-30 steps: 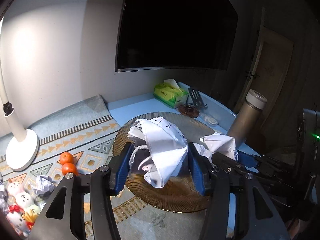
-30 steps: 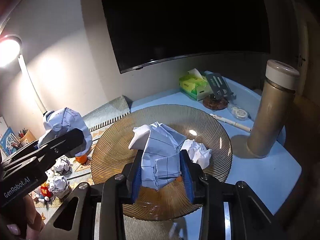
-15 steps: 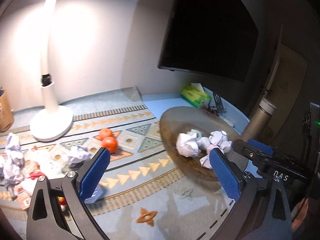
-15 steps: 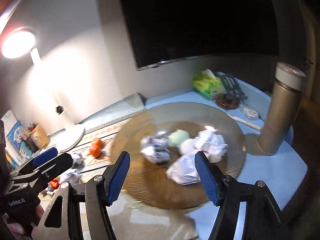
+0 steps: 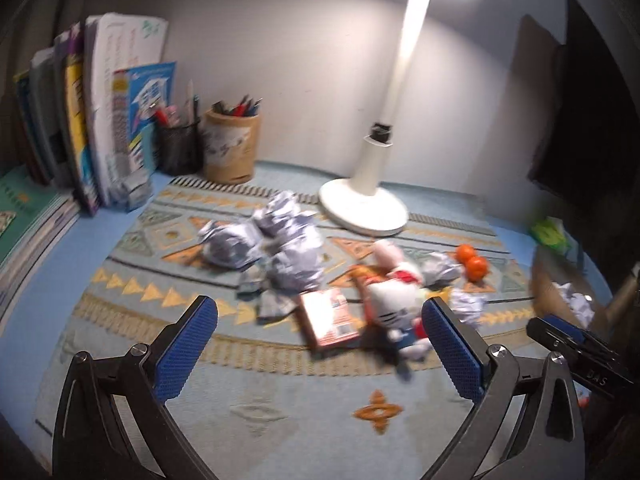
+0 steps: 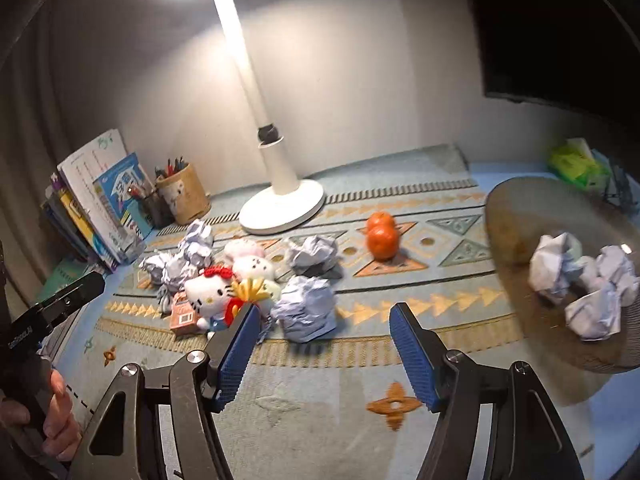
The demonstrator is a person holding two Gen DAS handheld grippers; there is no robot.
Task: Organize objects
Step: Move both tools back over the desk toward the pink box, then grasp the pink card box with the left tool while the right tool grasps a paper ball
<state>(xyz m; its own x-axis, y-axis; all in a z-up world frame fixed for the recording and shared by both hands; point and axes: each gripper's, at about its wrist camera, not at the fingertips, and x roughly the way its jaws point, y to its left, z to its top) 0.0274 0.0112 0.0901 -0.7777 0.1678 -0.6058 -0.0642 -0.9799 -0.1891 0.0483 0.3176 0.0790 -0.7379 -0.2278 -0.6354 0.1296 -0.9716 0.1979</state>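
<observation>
Above the patterned mat point(image 5: 132, 368), we are holding the left gripper point(image 5: 320, 344) with its jaws spread wide and nothing between the blue pads point(image 5: 186, 346). We are seeing a cluster of crumpled paper balls point(image 5: 280, 244) lying at twelve o'clock from that gripper, blurred by motion. A small orange box point(image 5: 328, 318) is sitting just beyond the gap, touching a white plush cat point(image 5: 394, 300) at one o'clock. Two tangerines point(image 5: 472, 262) are resting side by side at two o'clock, and the white lamp base point(image 5: 362, 208) is standing behind the paper. At ten o'clock we are seeing upright books point(image 5: 100, 120) and two pen holders point(image 5: 230, 148) against the wall.

In the right wrist view, we are holding the right gripper point(image 6: 322, 344) over the same mat point(image 6: 320, 400), its jaws also wide apart and gripping nothing. One crumpled paper ball point(image 6: 306, 308) is lying just beyond the left pad at twelve o'clock, another point(image 6: 314, 256) sitting farther back. The plush cat point(image 6: 210, 290) is lying at eleven o'clock beside more paper. The brown ribbed plate point(image 6: 508, 220) is resting at two o'clock, and it is holding several paper balls point(image 6: 584, 280). The left gripper's tip point(image 6: 76, 292) is showing at nine o'clock, well apart from the right one
</observation>
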